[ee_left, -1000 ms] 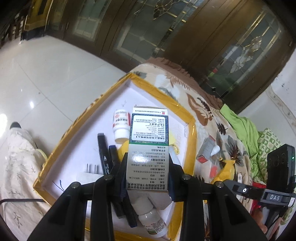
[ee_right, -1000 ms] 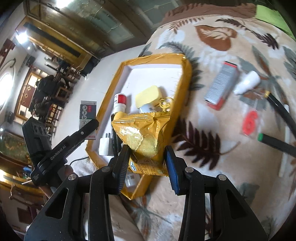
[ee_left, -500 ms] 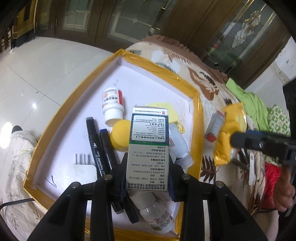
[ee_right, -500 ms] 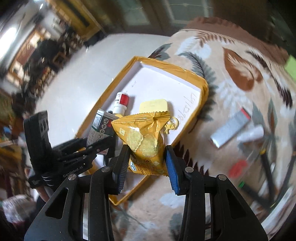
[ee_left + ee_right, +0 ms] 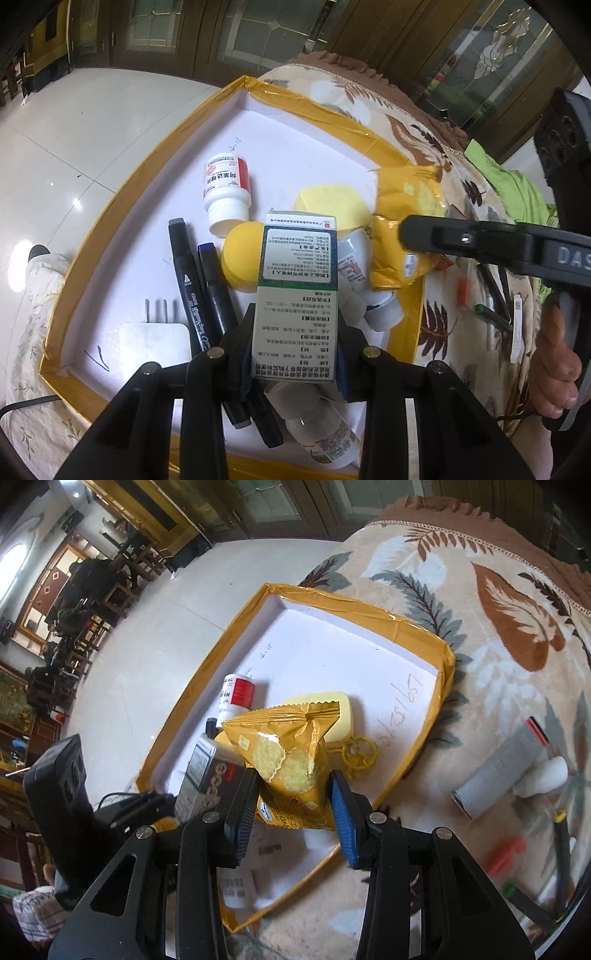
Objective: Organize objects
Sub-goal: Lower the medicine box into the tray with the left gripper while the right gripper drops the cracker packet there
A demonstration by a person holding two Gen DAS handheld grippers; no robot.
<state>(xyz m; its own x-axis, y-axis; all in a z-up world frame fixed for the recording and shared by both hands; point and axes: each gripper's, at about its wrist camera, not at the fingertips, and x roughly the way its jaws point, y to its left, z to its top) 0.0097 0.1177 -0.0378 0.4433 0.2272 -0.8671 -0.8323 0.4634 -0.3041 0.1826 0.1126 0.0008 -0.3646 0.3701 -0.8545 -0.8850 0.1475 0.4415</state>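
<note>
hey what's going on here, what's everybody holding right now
A person is sorting loose items into a yellow-edged tray on a leaf-patterned blanket. The left hand-held gripper is shut on a medicine box, held above the markers and bottles already in the tray. The right hand-held gripper is shut on a yellow cracker packet, held over the tray's near right edge. A grey box lies outside on the blanket.

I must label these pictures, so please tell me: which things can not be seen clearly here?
- Left wrist view: the small print on the medicine box is too small to read.
- Left wrist view: the white bottle is partly hidden behind the box.
- Right wrist view: the pens on the blanket are blurred at the edge.
</note>
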